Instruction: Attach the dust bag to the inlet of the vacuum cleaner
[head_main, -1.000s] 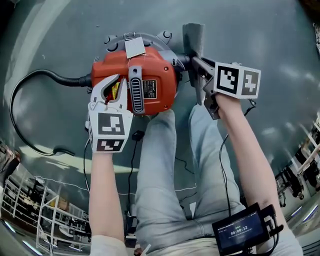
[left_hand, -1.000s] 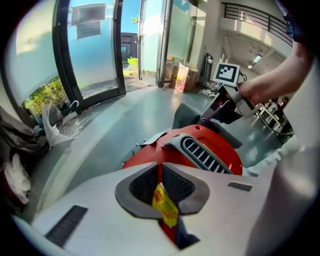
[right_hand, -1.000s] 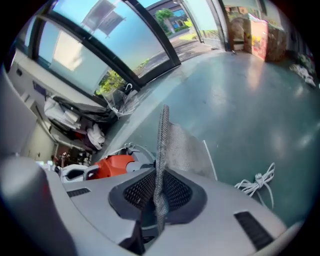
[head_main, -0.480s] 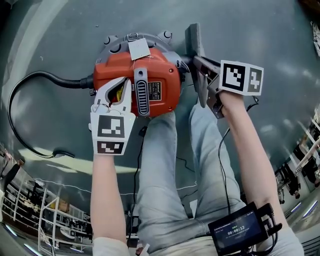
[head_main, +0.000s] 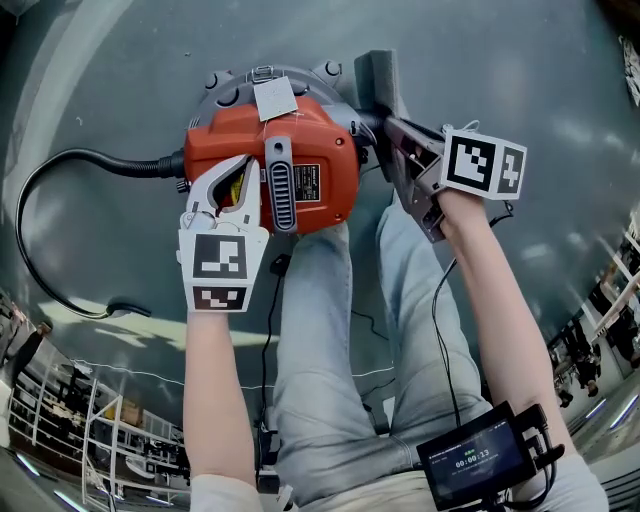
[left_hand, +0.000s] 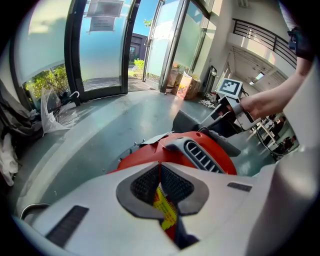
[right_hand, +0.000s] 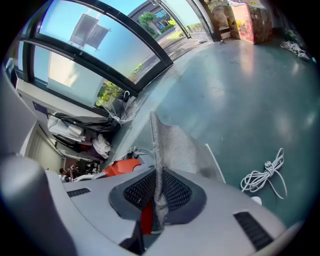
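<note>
The red vacuum cleaner stands on its grey base on the floor between the person's knees. My left gripper rests on its left side, shut on a yellow tag pinched between the pads. The red body shows just beyond them. My right gripper sits at the vacuum's right side, shut on the grey mesh dust bag. The bag stands up edge-on from between the pads of the right gripper. The inlet itself is hidden.
A black hose loops off to the left of the vacuum. A white paper tag lies on its top. The person's legs fill the near floor. A coiled white cable lies on the floor to the right.
The left jaws have drawn in slightly around the yellow tag. The right gripper has rolled a little, with the dust bag leaning more to the left. The vacuum has barely shifted.
</note>
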